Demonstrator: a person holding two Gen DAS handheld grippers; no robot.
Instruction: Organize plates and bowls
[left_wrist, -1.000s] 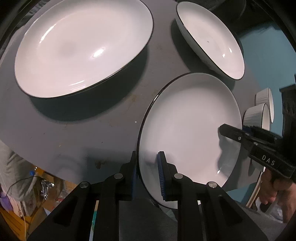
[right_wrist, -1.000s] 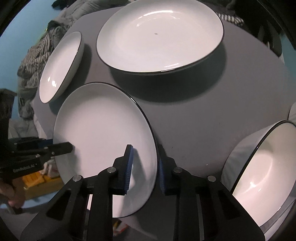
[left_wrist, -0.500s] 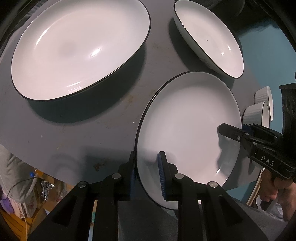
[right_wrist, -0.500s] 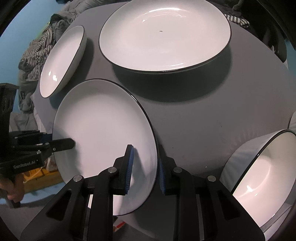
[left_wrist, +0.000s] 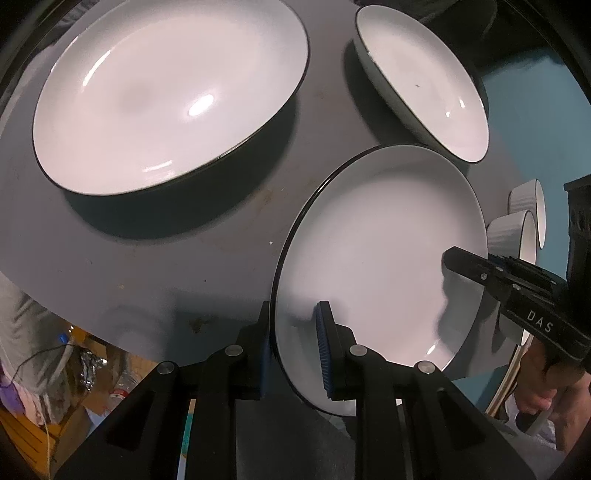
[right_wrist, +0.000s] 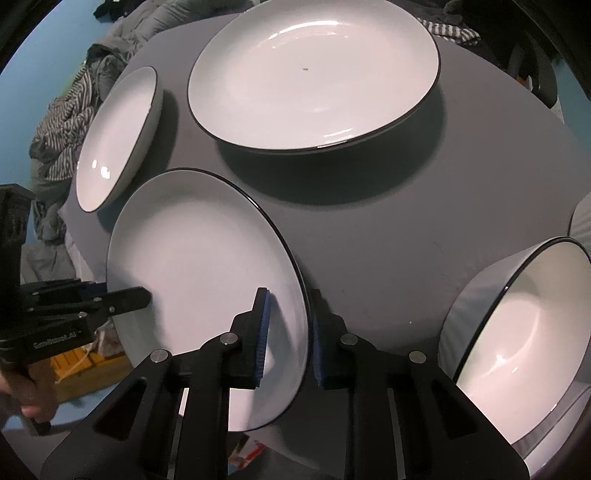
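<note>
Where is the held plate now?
The plate is gripped at opposite rims by the left gripper and right gripper, near the table edge beside the large plate.

Deep white black-rimmed ceramic bowl (right_wrist: 517, 339) cut off at right edge; clutter below grey table (left_wrist: 92, 258) indistinct.

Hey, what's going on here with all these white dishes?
A person is sorting dishes on a grey table with two handheld grippers. Both the left gripper and the right gripper clamp opposite edges of one black-rimmed white plate, held tilted over the table's edge; the right jaws have just closed further on its rim. A large plate, a shallow bowl and a deep bowl sit nearby.
</note>
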